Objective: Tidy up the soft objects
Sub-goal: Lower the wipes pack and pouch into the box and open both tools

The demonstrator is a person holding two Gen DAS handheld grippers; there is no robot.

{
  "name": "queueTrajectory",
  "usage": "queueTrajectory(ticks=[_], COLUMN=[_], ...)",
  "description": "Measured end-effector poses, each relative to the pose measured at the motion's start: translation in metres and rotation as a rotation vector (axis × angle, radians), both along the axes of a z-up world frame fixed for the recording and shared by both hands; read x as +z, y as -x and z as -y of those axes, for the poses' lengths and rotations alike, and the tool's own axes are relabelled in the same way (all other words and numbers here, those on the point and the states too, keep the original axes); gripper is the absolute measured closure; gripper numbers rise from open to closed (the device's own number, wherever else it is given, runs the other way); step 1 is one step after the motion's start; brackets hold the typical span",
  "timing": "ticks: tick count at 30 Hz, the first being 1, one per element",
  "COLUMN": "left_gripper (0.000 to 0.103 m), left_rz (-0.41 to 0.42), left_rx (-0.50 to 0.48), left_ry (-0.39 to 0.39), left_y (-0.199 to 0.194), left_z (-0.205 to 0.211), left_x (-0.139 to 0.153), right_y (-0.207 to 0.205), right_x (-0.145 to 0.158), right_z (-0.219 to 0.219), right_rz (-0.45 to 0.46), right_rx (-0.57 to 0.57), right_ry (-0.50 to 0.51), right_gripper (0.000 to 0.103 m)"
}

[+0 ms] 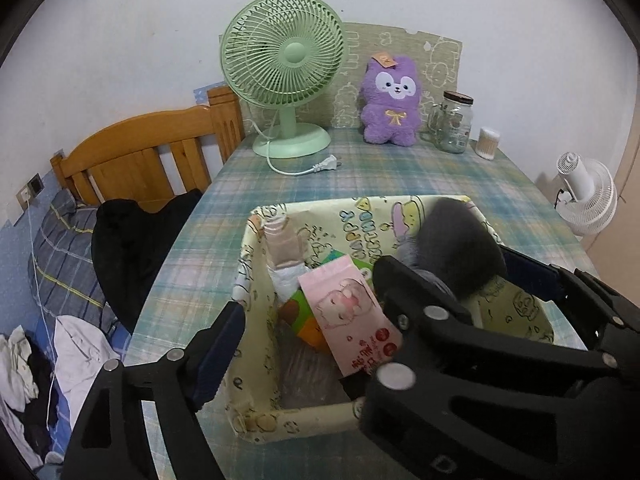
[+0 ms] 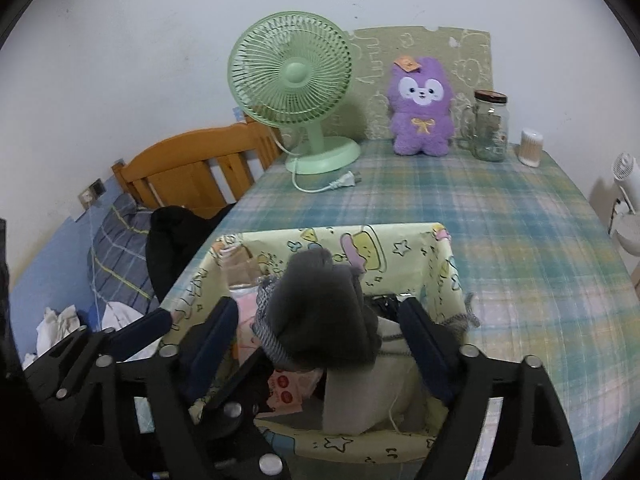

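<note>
Dark grey fuzzy rolled sock [image 2: 324, 316] is seen lower centre, betw. wide-spread fingers of right gripper [image 2: 320, 332], over pale-yellow cartoon-print fabric bin [image 2: 400, 240]; long axis runs along the fingers. Left gripper [image 1: 360, 300], also wide, is seen beside it, empty.

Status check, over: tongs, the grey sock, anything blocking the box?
Both tongs, left and right, open over the box. Grey sock between right fingers, blurred, grip unclear. Pink packet and clutter already inside; nothing blocking.
</note>
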State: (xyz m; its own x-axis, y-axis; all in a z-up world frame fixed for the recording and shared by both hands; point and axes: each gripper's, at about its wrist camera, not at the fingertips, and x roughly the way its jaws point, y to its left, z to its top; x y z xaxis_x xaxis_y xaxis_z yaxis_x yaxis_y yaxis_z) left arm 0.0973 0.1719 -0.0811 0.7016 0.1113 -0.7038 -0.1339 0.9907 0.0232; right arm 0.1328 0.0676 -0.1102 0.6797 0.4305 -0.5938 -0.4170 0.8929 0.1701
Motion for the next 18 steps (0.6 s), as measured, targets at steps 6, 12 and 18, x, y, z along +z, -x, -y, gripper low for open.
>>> queueTrajectory(ticks=[6, 12, 18], left_gripper=[0.018, 0.017, 0.014], left_rz=[0.009, 0.032, 0.064], left_rx=[-0.011, -0.029, -0.033], left_ry=[0.003, 0.009, 0.012], left_y=[0.003, 0.006, 0.01], left_z=[0.006, 0.016, 0.026], left_x=[0.002, 0.007, 0.016], right_y=[0.005, 0.008, 0.014], right_x=[0.003, 0.008, 0.018], right_z=[0.008, 0.019, 0.031], right_rz=[0.019, 0.037, 0.058], right_rx=[-0.046, -0.067, -0.079], right_ry=[0.022, 0.02, 0.019], right_gripper=[0.011, 0.011, 0.011])
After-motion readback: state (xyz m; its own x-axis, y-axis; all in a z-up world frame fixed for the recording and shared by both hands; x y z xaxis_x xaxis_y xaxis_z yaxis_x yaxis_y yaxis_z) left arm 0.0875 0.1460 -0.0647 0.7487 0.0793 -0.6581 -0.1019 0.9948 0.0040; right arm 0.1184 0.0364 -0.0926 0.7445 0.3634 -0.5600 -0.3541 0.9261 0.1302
